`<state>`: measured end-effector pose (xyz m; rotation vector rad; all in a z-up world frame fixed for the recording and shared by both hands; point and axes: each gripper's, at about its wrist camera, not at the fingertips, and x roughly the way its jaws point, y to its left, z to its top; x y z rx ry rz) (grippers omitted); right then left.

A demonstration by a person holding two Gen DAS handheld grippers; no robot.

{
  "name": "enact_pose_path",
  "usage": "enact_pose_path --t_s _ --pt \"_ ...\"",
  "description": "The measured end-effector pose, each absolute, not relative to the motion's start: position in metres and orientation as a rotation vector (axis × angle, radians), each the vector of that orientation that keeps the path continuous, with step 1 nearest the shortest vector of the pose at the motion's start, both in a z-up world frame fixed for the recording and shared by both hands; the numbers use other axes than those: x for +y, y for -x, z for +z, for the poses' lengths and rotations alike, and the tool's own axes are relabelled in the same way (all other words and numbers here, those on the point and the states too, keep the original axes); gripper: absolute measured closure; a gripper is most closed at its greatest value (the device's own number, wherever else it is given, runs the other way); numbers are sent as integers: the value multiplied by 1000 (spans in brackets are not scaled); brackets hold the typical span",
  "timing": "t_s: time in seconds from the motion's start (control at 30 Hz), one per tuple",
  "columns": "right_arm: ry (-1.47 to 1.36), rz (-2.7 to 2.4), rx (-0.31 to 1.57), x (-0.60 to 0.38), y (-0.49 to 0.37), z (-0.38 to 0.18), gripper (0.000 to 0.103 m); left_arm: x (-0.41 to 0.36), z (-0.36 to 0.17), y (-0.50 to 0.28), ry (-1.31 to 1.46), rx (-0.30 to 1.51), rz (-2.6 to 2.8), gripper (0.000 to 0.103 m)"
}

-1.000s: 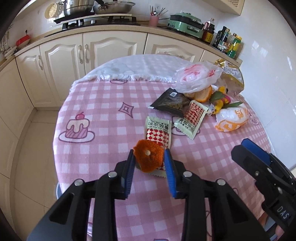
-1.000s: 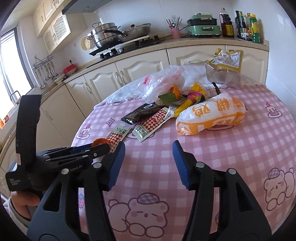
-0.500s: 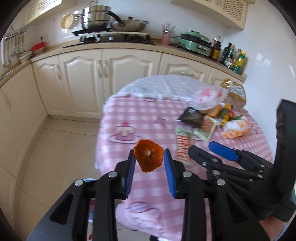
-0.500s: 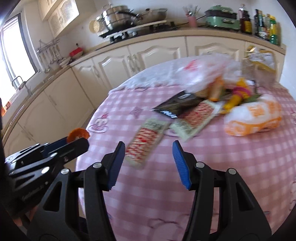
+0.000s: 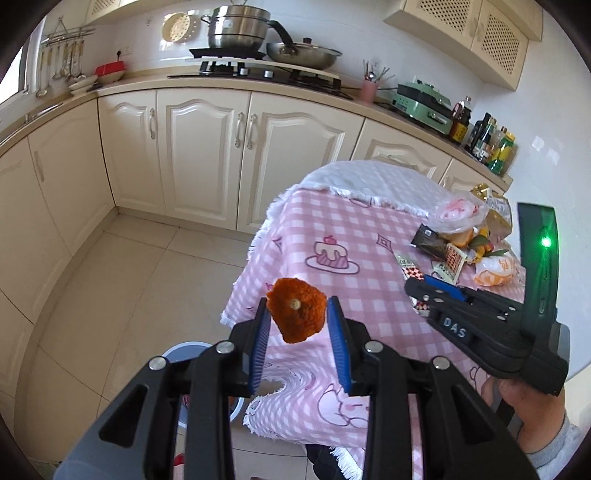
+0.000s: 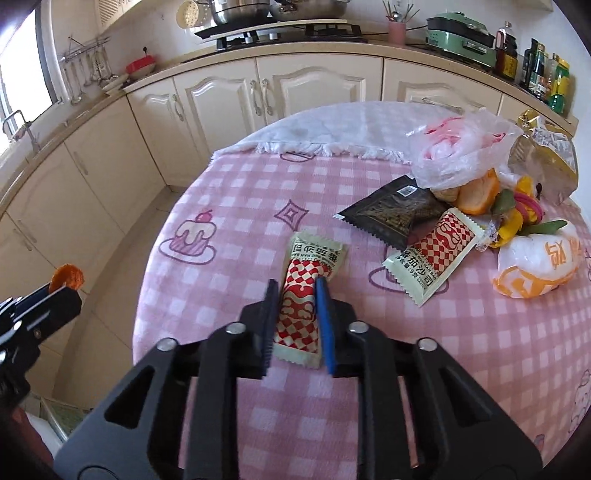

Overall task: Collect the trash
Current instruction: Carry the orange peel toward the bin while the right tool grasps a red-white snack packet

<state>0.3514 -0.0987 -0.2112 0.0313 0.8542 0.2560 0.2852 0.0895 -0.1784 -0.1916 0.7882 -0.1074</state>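
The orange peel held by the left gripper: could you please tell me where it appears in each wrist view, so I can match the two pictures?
Left wrist view: the orange peel sits low at centre, clamped between the left gripper fingers, out past the table edge above the floor.
Right wrist view: the same peel shows at the far left edge, at the tip of the left gripper.
Shared landmark: the cake print on the pink checked tablecloth.

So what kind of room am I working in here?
Almost certainly a home kitchen: a gas hob with a steel pot on the counter, cream cabinets beneath, sauce bottles by the wall, and a table under a pink checked cloth.
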Motion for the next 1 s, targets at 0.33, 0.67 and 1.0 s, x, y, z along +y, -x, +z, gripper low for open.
enact_pose_path --t_s 0.33,0.67,1.0 --pt "-10 446 777 -36 -318 -179 91 132 -184 -269 254 781 -54 73" --pt "51 663 836 67 -303 -200 91 206 -215 -261 306 832 91 73" --pt "100 720 910 118 -317 -245 91 255 -272 -286 380 944 145 72"
